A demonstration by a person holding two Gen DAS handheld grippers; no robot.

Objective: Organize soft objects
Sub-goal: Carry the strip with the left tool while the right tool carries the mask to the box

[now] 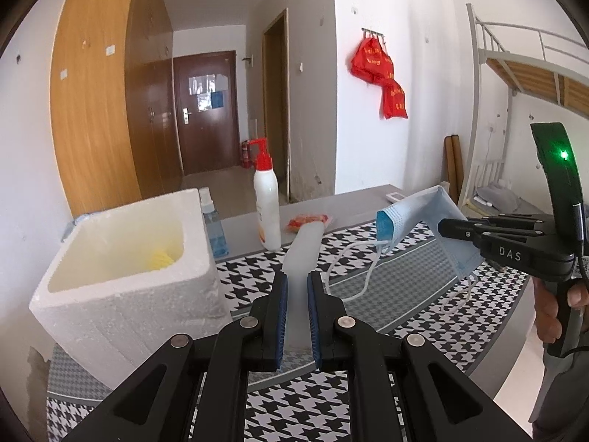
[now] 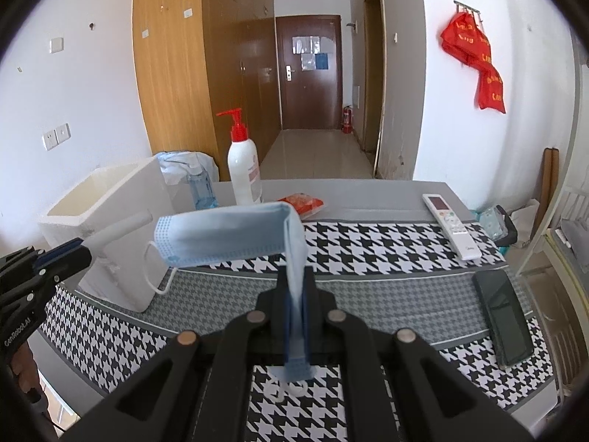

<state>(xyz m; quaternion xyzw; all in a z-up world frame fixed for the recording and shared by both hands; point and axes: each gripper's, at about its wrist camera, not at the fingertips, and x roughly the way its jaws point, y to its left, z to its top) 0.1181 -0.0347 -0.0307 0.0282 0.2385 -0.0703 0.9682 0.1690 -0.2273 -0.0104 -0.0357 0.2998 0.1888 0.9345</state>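
My right claw (image 2: 294, 287) pinches a folded pale-blue pleated face mask (image 2: 228, 234), my left claw (image 1: 297, 287) clamps a translucent white strip (image 1: 303, 254), both aloft beside the white foam box (image 1: 121, 294), neither yet stowed.

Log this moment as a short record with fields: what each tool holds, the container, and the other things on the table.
left tool: shut on a pale translucent strip
right tool: shut on a blue face mask, folded over and hanging above the table
container: white foam box, open, something yellow inside, at the table's left end
table cover: houndstooth cloth
bottles: white pump bottle with red pump; small blue bottle beside the box
others: red packet, white remote, dark phone
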